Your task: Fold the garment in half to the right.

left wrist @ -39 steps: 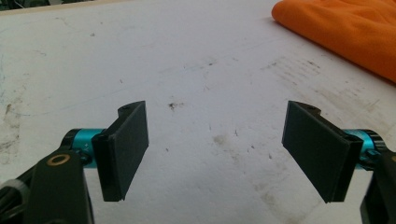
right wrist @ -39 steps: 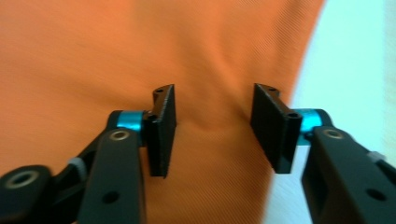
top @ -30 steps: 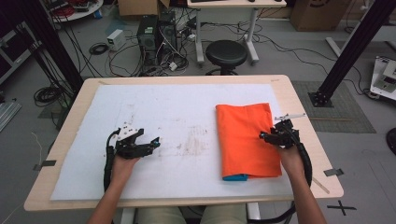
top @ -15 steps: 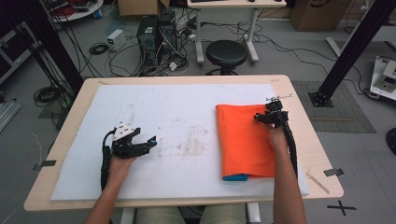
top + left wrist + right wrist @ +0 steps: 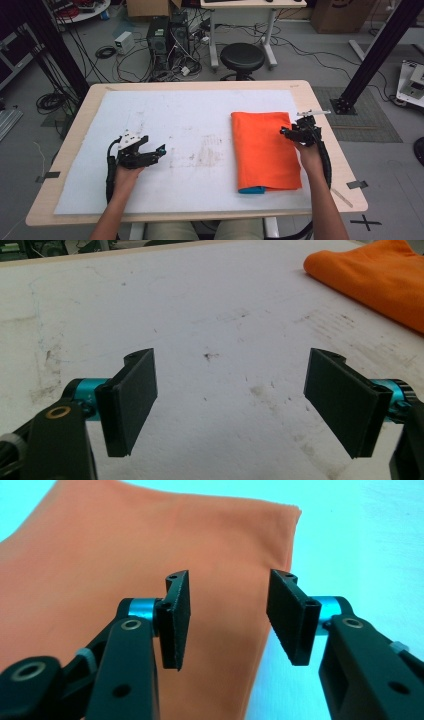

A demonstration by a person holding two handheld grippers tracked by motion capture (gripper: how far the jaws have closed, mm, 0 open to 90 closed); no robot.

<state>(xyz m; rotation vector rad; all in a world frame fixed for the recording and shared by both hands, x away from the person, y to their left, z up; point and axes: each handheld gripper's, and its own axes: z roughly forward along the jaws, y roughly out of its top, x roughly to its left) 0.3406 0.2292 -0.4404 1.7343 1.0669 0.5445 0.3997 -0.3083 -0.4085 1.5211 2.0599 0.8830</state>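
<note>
Table point(image 5: 320, 97): pale wood top, its bare rim showing around a white sheet.
White sheet point(image 5: 190, 125): covers nearly the whole table; smudged with grey marks near the middle.
Orange cloth point(image 5: 263, 150): folded into a long rectangle, lying flat on the right half of the sheet, long sides running from the near edge toward the far edge; a bit of blue fabric point(image 5: 251, 190) peeks out at its near end. In the left tongs' view the cloth point(image 5: 380, 277) sits at the upper right, well apart from those tongs.
Right tongs point(image 5: 286, 132): held at the cloth's right edge, toward its far right corner, pointing left over the fabric. In their own view point(image 5: 227, 620) the jaws stand partly apart above the cloth's edge point(image 5: 150, 555), nothing pinched between them; they have just been widening a little after narrowing.
Left tongs point(image 5: 159, 150): over the left half of the table, on bare sheet, pointing right. In their own view point(image 5: 230, 400) the jaws are wide apart with only stained sheet between.
</note>
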